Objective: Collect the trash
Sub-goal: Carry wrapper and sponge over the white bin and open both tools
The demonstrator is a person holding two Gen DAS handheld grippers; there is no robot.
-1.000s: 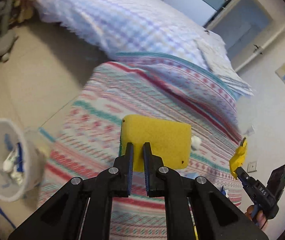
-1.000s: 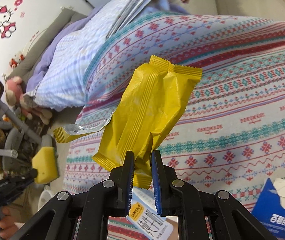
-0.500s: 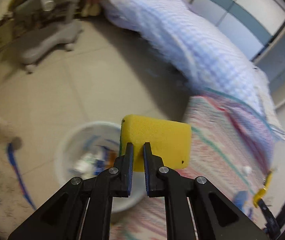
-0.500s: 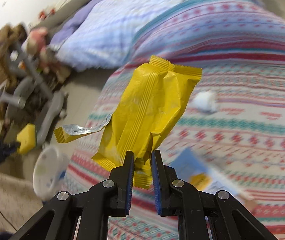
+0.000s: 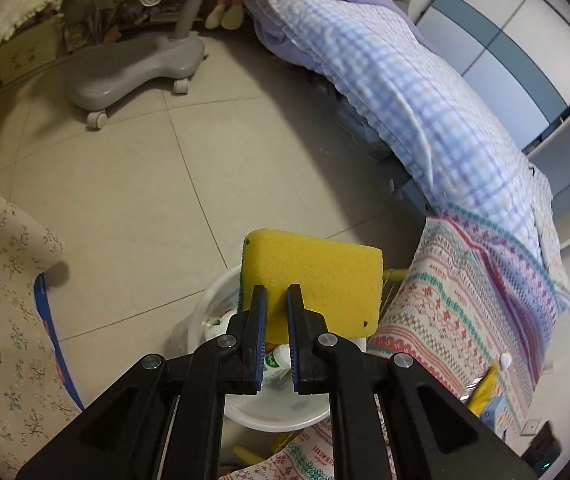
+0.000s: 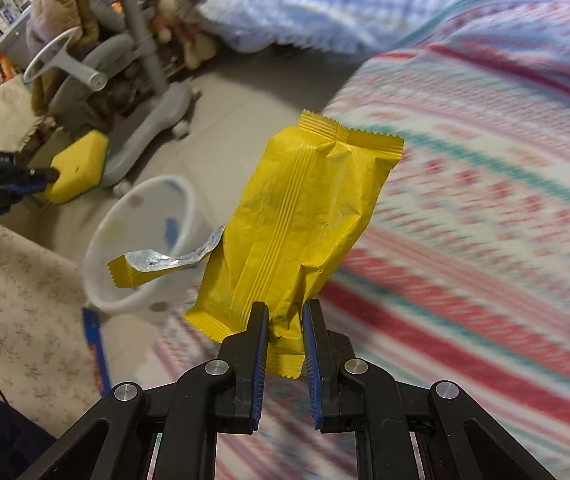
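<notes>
Two hand-held grippers carry trash toward a white round plastic waste bin point(image 6: 141, 248) standing on the tiled floor beside the bed. The left gripper point(image 5: 276, 308) has its jaws clenched on the lower edge of a yellow rectangular foam sponge point(image 5: 317, 276), which stands upright ahead of the jaws and directly above the bin's rim point(image 5: 213, 300); discarded bottles and scraps lie in the bin below the jaws. The right gripper point(image 6: 285, 320) has its jaws pinched on the crumpled lower end of an empty yellow foil snack wrapper point(image 6: 305, 216), whose torn strip, silver inside, curls out to the left of the jaws.

Both items are judged very light. The sponge is soft and compressible, so a hold at one edge suffices and it should drop cleanly. The wrapper is thin, limp and slick; it is best held where it is bunched, and it may flutter or cling to the pads on release.

The left gripper points steeply down over the bin, apparently ready to let go. The right gripper is angled forward and left, with the bin ahead and to the left of its jaws and the striped patterned bedspread point(image 6: 485, 200) to the right, well short of the opening.
</notes>
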